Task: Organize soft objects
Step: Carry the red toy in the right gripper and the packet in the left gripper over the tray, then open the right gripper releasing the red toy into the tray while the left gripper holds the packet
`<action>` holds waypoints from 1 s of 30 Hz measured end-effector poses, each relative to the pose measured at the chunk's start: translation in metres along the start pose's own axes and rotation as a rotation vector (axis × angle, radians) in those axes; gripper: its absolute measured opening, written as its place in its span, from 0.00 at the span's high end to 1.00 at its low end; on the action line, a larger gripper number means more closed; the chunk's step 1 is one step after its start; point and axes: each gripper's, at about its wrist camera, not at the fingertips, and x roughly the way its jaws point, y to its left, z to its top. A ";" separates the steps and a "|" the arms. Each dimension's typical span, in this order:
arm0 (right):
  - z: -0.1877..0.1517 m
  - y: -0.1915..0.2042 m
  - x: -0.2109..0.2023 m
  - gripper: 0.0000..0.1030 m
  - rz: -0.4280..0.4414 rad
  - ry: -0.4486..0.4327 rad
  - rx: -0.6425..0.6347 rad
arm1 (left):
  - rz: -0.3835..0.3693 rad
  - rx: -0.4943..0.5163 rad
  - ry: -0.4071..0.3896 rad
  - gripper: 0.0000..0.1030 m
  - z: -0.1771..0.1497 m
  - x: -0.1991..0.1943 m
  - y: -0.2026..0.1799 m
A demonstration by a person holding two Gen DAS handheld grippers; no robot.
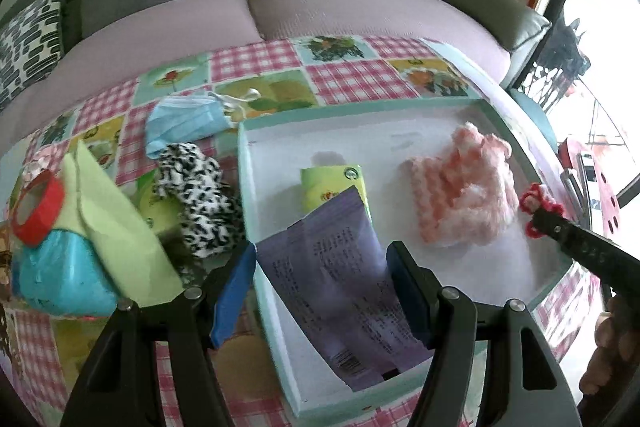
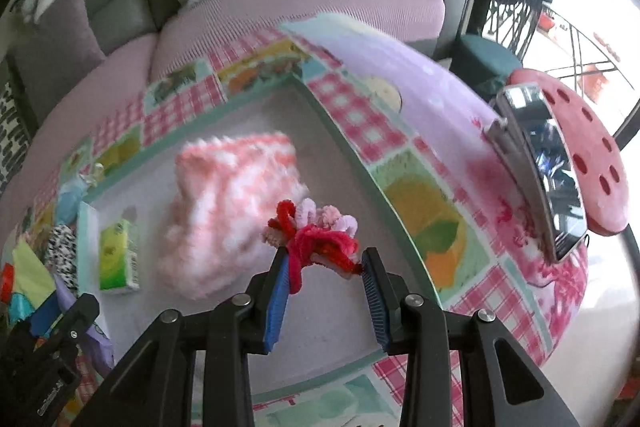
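Shallow white cardboard box with mint-green rim (image 1: pixel 244 163): set on the checked pink patchwork tablecloth (image 1: pixel 256 61), serving as the collection point.

Already inside: fluffy pink-and-white knitted piece (image 1: pixel 460 187), lying toward the far right of the box floor; small yellow-green tissue packet (image 1: pixel 332 187), near the left wall.

In transit: flat lilac printed soft pouch (image 1: pixel 340 291), carried between the blue pads of the left gripper (image 1: pixel 320 291), hanging low over the near part of the box; whether its lower end touches the floor cannot be told. Bundle of red and pink fuzzy pipe cleaners (image 2: pixel 316 239), clamped at the tips of the right gripper (image 2: pixel 326 267), held above the box floor just beside the knitted piece. Neither item released.

Outstanding, all on the cloth left of the box: crumpled pale-blue face mask (image 1: pixel 184 125); black-and-white leopard-print fabric piece (image 1: pixel 200 199), close against the box wall; pale-green cloth sheet (image 1: pixel 116 227); turquoise soft bundle (image 1: pixel 60 275) under it; red tape ring (image 1: pixel 38 211) on top of that pile, possibly not a soft item.

Assessment: roughly half complete. Two items stowed, two at the point of delivery, at least four awaiting collection.

Periphery: mirrored clip-like object (image 2: pixel 540 163) and pink perforated stool seat (image 2: pixel 576 131) at the right table edge; grey sofa with pink seat cover (image 1: pixel 248 7) beyond.
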 end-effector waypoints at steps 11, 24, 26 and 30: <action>-0.007 0.004 0.014 0.55 0.008 0.051 -0.013 | -0.005 0.008 0.041 0.32 -0.003 0.017 -0.002; -0.002 0.013 -0.008 0.35 0.008 0.001 -0.046 | 0.015 -0.064 -0.014 0.22 0.003 0.000 0.018; -0.002 0.017 -0.013 0.34 0.009 -0.010 -0.061 | 0.028 -0.095 -0.018 0.18 0.003 -0.002 0.026; -0.003 0.032 -0.025 0.33 0.027 -0.042 -0.101 | 0.061 -0.154 -0.018 0.18 0.002 -0.008 0.042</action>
